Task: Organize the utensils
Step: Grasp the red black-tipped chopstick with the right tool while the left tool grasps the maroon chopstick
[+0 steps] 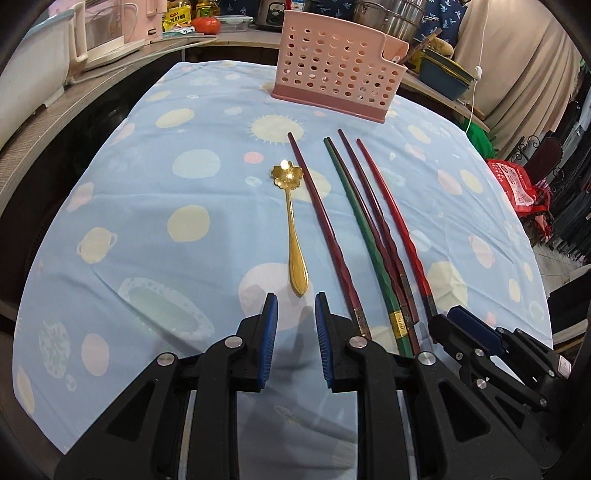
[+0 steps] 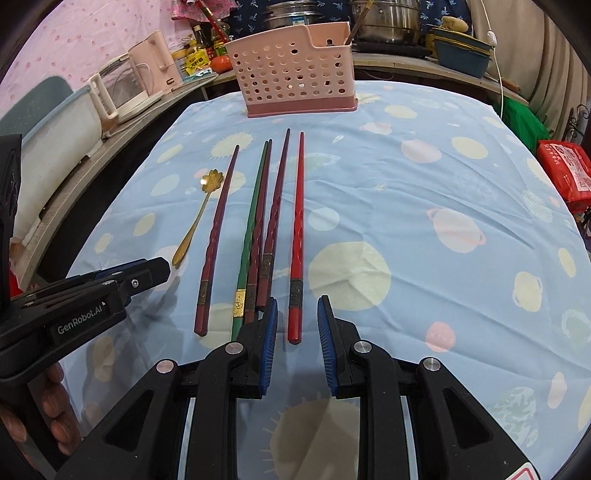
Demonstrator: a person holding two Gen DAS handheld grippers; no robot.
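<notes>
A gold flower-headed spoon (image 1: pixel 291 229) lies on the blue tablecloth, with several chopsticks beside it: a maroon one (image 1: pixel 325 232), a green one (image 1: pixel 364 236) and a bright red one (image 1: pixel 397 225). My left gripper (image 1: pixel 295 306) is open and empty, just short of the spoon's handle end. My right gripper (image 2: pixel 295 310) is open and empty, its jaws on either side of the near end of the bright red chopstick (image 2: pixel 297 240). The spoon (image 2: pixel 197 218) and the green chopstick (image 2: pixel 251 236) lie to its left. A pink perforated utensil holder (image 1: pixel 338 62) (image 2: pixel 295 72) stands at the table's far edge.
A counter on the left holds a kettle (image 2: pixel 125 88), a tomato (image 1: pixel 205 24) and bottles. Steel pots (image 2: pixel 388 18) and blue tubs (image 2: pixel 461 55) stand behind the holder. A red bag (image 2: pixel 565 173) sits off the table's right edge.
</notes>
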